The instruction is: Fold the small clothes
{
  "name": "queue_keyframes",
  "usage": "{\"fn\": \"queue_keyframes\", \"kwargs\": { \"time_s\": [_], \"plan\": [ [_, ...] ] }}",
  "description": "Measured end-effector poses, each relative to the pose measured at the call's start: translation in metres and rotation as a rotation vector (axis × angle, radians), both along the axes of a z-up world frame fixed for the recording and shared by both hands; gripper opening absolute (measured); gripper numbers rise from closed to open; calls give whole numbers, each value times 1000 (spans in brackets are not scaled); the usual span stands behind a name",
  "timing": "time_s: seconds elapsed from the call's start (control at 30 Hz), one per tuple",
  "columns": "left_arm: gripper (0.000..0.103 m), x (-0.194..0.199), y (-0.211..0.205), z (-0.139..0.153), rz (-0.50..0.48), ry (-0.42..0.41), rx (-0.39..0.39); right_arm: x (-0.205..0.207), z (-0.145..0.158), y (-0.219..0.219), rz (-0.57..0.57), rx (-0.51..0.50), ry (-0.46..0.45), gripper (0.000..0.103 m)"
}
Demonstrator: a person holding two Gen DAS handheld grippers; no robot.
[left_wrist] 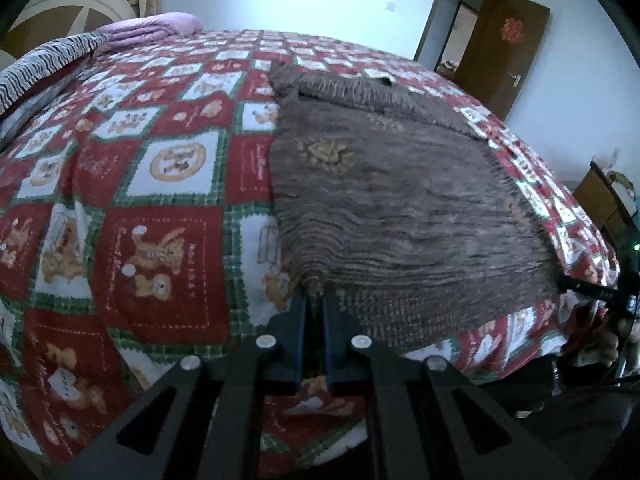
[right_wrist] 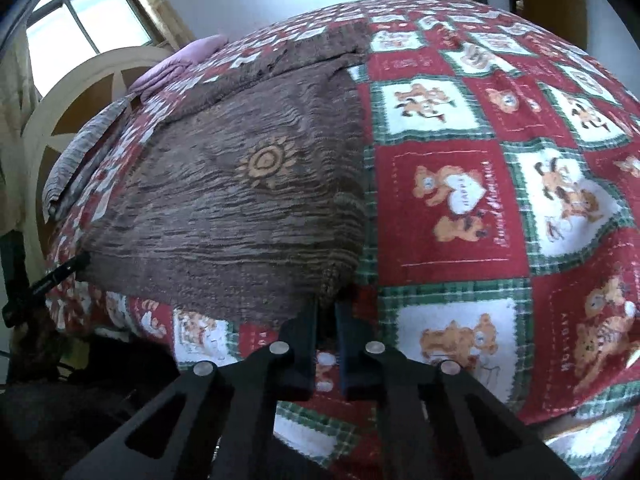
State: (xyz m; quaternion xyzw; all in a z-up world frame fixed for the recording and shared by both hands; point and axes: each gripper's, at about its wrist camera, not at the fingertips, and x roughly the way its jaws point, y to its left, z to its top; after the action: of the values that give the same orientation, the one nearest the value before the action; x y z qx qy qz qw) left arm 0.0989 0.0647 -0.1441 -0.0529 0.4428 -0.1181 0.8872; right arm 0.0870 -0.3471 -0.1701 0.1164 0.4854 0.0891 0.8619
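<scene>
Left hand-held gripper (left_wrist: 315, 300): clamped on your garment (left_wrist: 384, 208)'s near-left hem corner. Right hand-held gripper (right_wrist: 327, 304): clamped on the near-right corner. Garment stretches away from both across the bed (right_wrist: 452, 204); fold goes forward.

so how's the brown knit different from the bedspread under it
The brown knit garment is one dull ribbed colour with a few tan sun motifs; the bedspread is a bright red, white and green check with teddy bears. The garment covers only a patch; the bedspread runs across the whole bed. The left gripper and right gripper pinch the garment's near corners, not the bedspread. Both are soft cloth lying mostly flat.
</scene>
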Motion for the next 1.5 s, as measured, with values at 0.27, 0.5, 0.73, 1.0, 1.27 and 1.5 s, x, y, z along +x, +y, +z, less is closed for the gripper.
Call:
{"fn": "queue_keyframes", "kwargs": {
  "time_s": [0.27, 0.5, 0.73, 1.0, 1.27, 1.5],
  "plan": [
    [12, 2, -8, -16, 4, 4, 59, 1, 5, -7, -40, 11, -40, 63],
    [35, 2, -9, -19, 19, -5, 66, 6, -6, 1, -25, -44, -20, 43],
    [7, -1, -6, -8, -52, 4, 36, 1, -1, 8, 53, -6, -13, 5],
    [7, -17, 5, 35, -86, -99, -69, -34, 49, -20, 86, 138, -112, 4],
    [6, 14, 22, 39, -25, -76, -120, -8, 71, -21, 57, 219, -163, 4],
    [7, 60, 23, 74, 8, -169, -127, 33, 117, -26, 10, 194, -265, 4]
  ]
}}
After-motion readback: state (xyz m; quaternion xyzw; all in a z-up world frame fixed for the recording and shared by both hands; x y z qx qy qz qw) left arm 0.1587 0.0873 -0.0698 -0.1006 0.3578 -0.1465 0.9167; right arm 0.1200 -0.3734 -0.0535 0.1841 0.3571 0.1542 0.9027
